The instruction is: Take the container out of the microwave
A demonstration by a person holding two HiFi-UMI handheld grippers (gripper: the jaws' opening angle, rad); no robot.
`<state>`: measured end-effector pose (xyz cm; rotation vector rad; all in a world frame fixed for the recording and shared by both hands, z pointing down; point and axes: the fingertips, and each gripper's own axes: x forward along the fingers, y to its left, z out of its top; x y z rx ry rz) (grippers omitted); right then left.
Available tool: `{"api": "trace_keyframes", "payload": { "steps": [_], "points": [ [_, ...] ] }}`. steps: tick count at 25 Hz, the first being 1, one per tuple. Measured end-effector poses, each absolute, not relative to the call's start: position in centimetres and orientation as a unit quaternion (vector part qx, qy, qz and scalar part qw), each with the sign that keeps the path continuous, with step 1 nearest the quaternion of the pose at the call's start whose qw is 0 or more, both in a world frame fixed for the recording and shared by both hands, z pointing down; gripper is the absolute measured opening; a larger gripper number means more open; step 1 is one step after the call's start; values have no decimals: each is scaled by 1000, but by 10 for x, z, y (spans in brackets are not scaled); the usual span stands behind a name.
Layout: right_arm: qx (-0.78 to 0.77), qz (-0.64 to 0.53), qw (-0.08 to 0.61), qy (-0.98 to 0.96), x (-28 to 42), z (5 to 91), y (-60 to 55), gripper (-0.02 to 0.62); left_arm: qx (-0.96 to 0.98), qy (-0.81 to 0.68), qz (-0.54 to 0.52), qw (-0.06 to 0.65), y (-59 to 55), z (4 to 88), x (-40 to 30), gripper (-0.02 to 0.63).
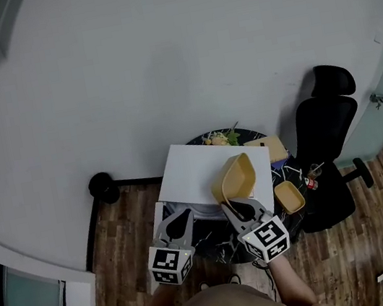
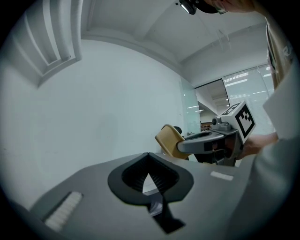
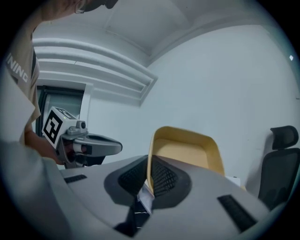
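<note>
The yellow container (image 1: 237,177) hangs tilted above the white microwave (image 1: 189,172), clear of its front opening. My right gripper (image 1: 234,210) is shut on the container's rim. In the right gripper view the rim runs between the pads and the empty container (image 3: 186,153) stands up beyond the right gripper (image 3: 148,182). My left gripper (image 1: 182,220) sits just to the left, in front of the microwave, shut with nothing between its jaws. The left gripper view shows the left gripper (image 2: 149,176) pointing at the white wall, with the container (image 2: 168,140) and the right gripper (image 2: 183,146) at its right.
The microwave stands on a small dark round table (image 1: 282,169) that also carries a plate of food (image 1: 221,137), a tan box (image 1: 269,148) and another yellow container (image 1: 289,197). A black office chair (image 1: 330,139) is at the right, and a black round object (image 1: 102,188) is on the floor at the left.
</note>
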<state>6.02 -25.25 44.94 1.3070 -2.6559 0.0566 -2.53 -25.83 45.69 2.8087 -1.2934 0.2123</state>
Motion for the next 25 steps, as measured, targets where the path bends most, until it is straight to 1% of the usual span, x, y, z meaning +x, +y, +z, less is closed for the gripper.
{"api": "trace_keyframes", "payload": {
  "steps": [16, 25],
  "points": [
    [427, 33, 138, -893, 58, 480, -265, 20, 902, -422, 80, 49, -251, 483, -17, 8],
    [433, 32, 140, -890, 66, 484, -261, 20, 905, -415, 77, 51, -249, 485, -7, 8]
  ]
}}
